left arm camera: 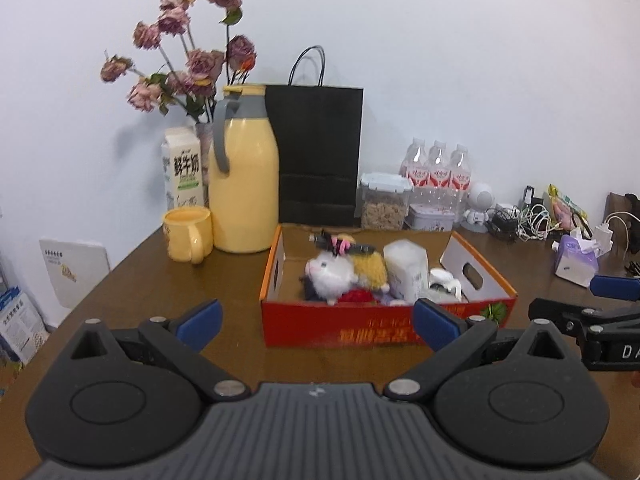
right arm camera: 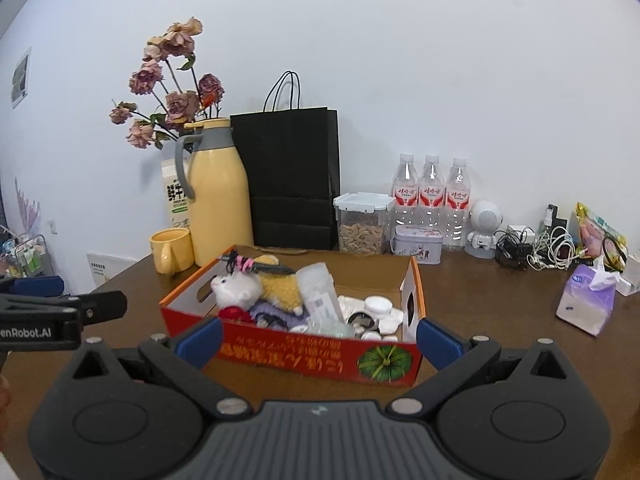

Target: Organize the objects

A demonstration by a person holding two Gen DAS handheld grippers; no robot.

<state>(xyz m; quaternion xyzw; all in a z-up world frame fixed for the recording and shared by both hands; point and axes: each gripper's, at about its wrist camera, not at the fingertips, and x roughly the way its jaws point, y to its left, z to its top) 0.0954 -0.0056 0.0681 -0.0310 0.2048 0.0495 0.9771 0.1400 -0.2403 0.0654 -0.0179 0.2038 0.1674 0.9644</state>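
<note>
Red box (right arm camera: 304,354) filled, both grippers agape

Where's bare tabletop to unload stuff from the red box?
Best patch: the brown table left of the red box, in front of the yellow mug. A second one lies right of the box, before the tissue pack. The back edge is crowded: black bag, water bottles, cable tangle. Both tools are open.

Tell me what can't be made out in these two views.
- Red box bottom layer: both views, hidden under the plush toy and white container.
- Tin print: too small.
- Right gripper: left wrist view, cut off by the edge.
- Milk carton: right wrist view, behind the yellow jug.
</note>
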